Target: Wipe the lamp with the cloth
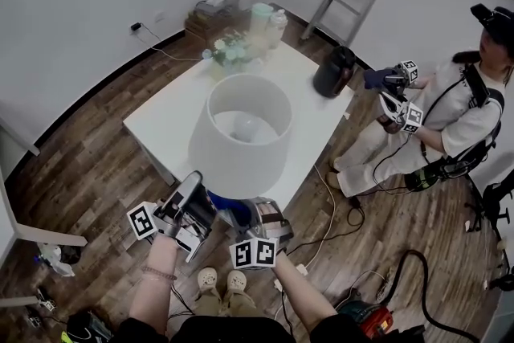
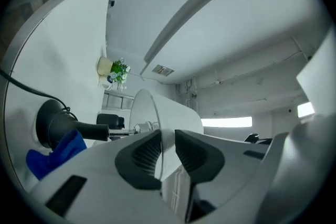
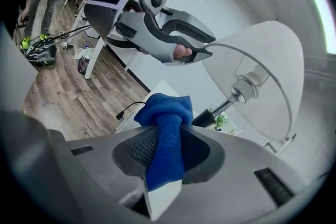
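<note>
Overhead, from the head view, we see the lamp tilted over the near edge of the white table, its long axis running up toward the camera so that the shade's open mouth faces us. The bulb sits inside the shade. The left gripper meets the shade's near rim. The right gripper lies just under that rim, with the blue cloth in it. Beyond the shade stand a dark jar, whose contents we cannot see, and a bunch of flowers.

Next, in the left gripper view, the left gripper has its jaws drawn in on the thin edge of the shade, one pad on each face of the wall. The lamp's black stem runs sideways away from the shade, and the cloth lies just below it.

Finally, in the right gripper view, the right gripper clamps the bunched cloth, which sticks out toward the shade. The stem slants up into the shade just past the cloth; we cannot tell whether they touch. The left gripper pinches the shade's rim above.
</note>
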`<state>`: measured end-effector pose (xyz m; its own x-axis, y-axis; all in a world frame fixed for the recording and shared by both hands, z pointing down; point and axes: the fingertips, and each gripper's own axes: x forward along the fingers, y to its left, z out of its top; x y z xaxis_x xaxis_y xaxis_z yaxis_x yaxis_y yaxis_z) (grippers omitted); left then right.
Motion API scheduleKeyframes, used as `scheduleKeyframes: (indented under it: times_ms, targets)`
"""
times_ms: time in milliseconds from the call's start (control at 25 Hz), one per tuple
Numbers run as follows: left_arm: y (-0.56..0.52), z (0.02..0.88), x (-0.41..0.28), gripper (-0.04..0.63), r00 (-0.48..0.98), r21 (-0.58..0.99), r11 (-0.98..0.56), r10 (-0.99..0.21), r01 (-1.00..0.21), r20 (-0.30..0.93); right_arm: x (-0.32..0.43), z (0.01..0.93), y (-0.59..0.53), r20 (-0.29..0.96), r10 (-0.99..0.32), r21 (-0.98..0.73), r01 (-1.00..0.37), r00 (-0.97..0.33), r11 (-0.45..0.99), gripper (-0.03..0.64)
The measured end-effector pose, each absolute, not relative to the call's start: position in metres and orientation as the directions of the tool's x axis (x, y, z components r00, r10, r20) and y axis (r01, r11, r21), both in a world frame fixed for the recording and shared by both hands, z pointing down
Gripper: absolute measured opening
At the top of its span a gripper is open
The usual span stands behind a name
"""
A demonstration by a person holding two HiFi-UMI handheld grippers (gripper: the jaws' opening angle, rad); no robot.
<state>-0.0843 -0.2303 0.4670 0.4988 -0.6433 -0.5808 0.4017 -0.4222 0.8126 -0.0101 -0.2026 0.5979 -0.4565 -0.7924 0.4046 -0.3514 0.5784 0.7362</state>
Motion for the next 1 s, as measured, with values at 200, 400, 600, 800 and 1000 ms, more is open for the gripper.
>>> scheduleKeyframes:
  times_ms: [200, 400, 600, 800, 1000]
  targets:
    - [-0.229, 0.468, -0.084, 0.080, 0.485, 0.798, -0.416, -0.638, 0.437, -0.598, -0.015, 0.567, -0.227, 0.193, -0.902, 0.876, -0.346, -0.386, 0.336, 0.114]
    - [-0.229, 0.468, -0.083, 0.075, 0.482, 0.795, -0.410, -0.638, 0.447, -0.600, -0.035, 0.554, -0.263, 0.067, -0.944, 0.959, -0.241, -0.322, 0.150, 0.114]
    - [-0.229, 0.467, -0.083, 0.072, 0.502, 0.801, -0.412, -0.627, 0.435, -0.595, -0.054, 0.593, -0.275, 0.226, -0.925, 0.950, -0.142, -0.305, 0.279, 0.114]
    - [-0.230, 0.471, -0.084, 0.072, 0.501, 0.802, -0.408, -0.630, 0.437, -0.593, -0.063, 0.628, -0.265, 0.391, -0.855, 0.896, -0.074, -0.340, 0.439, 0.112]
    - [-0.229, 0.471, -0.085, 0.072, 0.506, 0.801, -0.407, -0.625, 0.439, -0.595, -0.046, 0.582, -0.244, 0.175, -0.876, 0.968, -0.085, -0.450, 0.237, 0.112]
